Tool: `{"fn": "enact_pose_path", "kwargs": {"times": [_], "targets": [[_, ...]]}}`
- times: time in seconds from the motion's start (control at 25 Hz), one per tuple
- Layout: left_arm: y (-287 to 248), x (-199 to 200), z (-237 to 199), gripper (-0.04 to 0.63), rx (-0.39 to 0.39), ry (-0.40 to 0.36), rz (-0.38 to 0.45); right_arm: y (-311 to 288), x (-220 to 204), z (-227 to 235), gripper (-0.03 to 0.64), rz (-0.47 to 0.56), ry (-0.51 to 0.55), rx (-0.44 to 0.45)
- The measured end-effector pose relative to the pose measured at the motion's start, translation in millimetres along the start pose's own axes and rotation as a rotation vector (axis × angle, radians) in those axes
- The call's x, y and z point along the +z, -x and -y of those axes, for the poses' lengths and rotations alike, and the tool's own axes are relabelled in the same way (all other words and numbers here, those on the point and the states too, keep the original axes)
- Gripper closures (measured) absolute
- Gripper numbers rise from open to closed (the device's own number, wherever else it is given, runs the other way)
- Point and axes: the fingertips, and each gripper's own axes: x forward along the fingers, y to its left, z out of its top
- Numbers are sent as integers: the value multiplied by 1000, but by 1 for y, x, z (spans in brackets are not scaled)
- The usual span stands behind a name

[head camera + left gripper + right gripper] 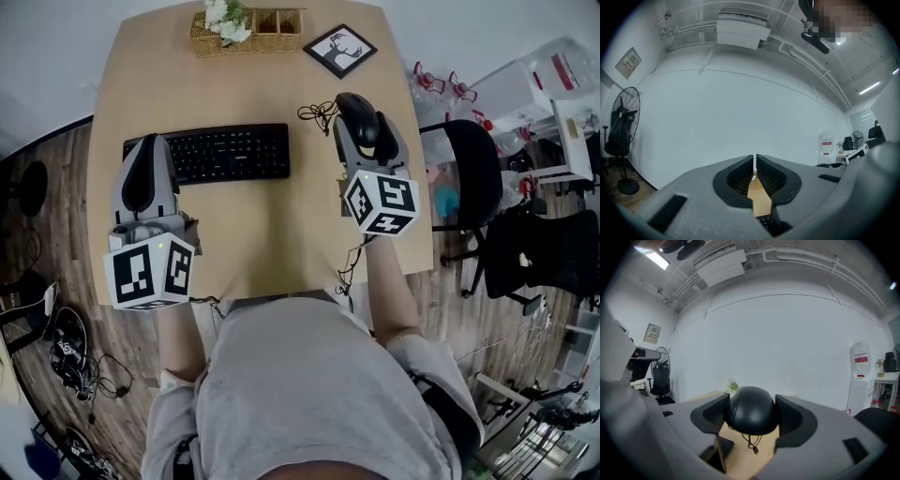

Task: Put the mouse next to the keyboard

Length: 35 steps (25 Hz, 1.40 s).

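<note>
Left gripper: my left gripper (148, 150) hangs over the near left of the light wooden worktop (253, 234). Its jaws are drawn almost together, with only a sliver of gap and nothing in them. It is idle because this job needs one hand.
Right gripper: my right gripper (364, 111) has its jaws spread to the mouse's width and pressed on its two flanks, so I can carry it level and set it down flat.
Mouse: the black rounded corded mouse (360, 118) sits in those jaws, off to the right of the keyboard with bare wood between them. I judge it lifted, as its cord dangles beneath it in the right gripper view.
Keyboard: the flat black keyboard (220, 152) lies square across the middle. The bare space at its right end is where I judge the mouse belongs.
Cord: the tangled black cord (317, 114) lies between keyboard and mouse and may drag.
Far edge: a woven basket (272, 42) of white flowers and a black-framed deer picture (339, 50) stand well apart from all this.
</note>
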Motion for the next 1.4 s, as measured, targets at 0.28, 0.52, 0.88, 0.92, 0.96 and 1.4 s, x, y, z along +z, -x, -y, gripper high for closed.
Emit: {"fn": "enact_pose_path", "kwargs": {"times": [0.28,0.52,0.88,0.92,0.96,1.4], "targets": [[-14,-14,-20,571,-15,13,-30,-34,-24,3,344,-44,-14,-43],[-16,-27,-31,571,-9,20,-58,-42,-67,-6,344,-126,-38,-44],[-20,-38,-37,571,-1,26,-78,-41,-123,-8,344,-249,-39,-55],[-21,-39,-37,571,-1,27,-80,-40,-129,-8,344,-263,-39,-57],[-21,-40,-37,571,-1,25,-83,-39,-134,-8,344,-277,-38,-58],[-31,-46,-32,571,-18,22,-97,-17,-189,-7,344,-408,-32,-71]]}}
